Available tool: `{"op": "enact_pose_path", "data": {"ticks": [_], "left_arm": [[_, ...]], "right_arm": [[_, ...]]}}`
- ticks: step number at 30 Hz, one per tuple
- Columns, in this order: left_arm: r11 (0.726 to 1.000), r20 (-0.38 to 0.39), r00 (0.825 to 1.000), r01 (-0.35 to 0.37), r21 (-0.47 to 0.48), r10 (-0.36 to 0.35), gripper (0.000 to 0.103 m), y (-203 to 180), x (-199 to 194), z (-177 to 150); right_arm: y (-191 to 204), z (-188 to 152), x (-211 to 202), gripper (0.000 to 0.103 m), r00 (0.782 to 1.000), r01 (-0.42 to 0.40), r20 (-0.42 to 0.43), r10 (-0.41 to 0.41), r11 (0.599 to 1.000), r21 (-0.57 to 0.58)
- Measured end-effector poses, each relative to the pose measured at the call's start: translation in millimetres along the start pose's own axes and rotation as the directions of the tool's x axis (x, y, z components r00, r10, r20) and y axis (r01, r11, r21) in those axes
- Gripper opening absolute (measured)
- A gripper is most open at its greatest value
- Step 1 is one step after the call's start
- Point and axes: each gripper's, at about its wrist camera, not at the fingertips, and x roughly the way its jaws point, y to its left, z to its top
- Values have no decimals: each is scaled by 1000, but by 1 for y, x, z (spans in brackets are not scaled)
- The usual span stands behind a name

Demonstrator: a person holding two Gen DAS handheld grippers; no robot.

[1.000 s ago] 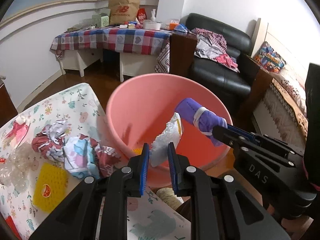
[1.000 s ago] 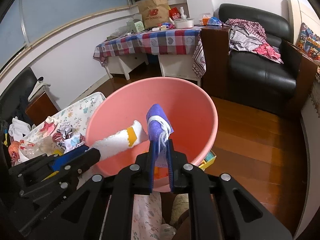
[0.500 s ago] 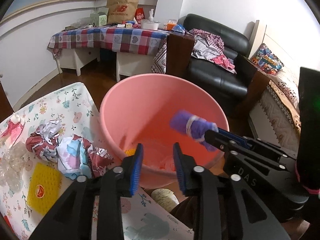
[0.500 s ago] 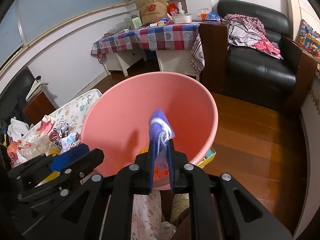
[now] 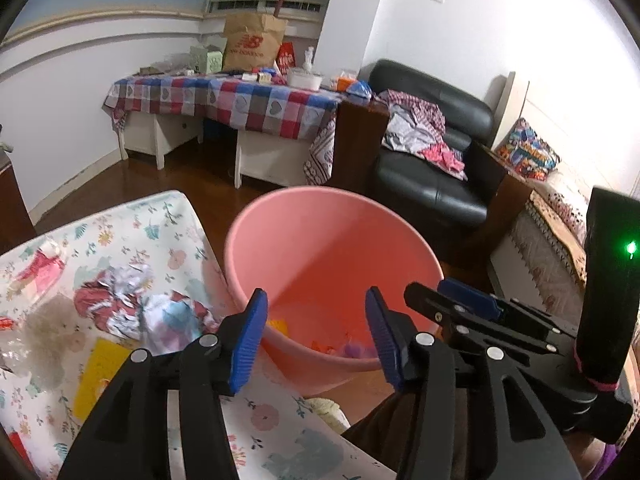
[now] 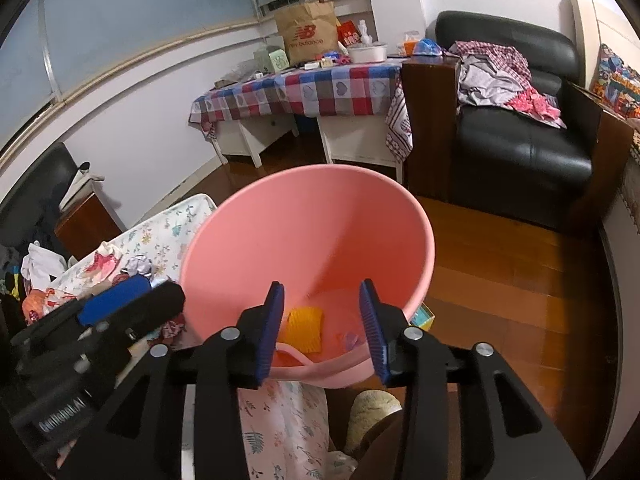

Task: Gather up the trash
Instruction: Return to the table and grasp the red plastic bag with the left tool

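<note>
Below both grippers stands a pink plastic bin, set on the wooden floor against the edge of a table covered with a floral cloth. The left gripper hangs over the bin's near rim with its blue-padded jaws opening and nothing between them. The right gripper is likewise above the near rim, its jaws opening and empty. In the right wrist view, an orange ridged wrapper and a small purple item lie on the bin's bottom; the purple piece is too blurred to name more exactly. On the floral cloth, left of the bin, trash waits uncollected: a crumpled red, white and blue wrapper, a yellow packet nearer the camera, and a clear crinkled plastic piece at the far left. Behind the bin are a table with a checked cloth bearing a brown paper bag, and a black armchair strewn with clothes.
</note>
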Motion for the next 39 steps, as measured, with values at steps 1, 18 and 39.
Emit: {"op": "enact_pose_path", "data": {"ticks": [1, 18, 39], "left_arm": [[1000, 11, 1000, -4, -1, 4, 52, 2, -5, 2], [990, 100, 986, -130, -45, 134, 58, 58, -93, -19], [899, 8, 909, -411, -150, 416, 59, 157, -198, -125]], "right_arm": [[3, 0, -3, 40, 1000, -12, 10, 12, 1000, -8], [65, -14, -19, 40, 987, -151, 29, 158, 975, -165], [144, -47, 1, 40, 943, -330, -145, 300, 900, -284]]}}
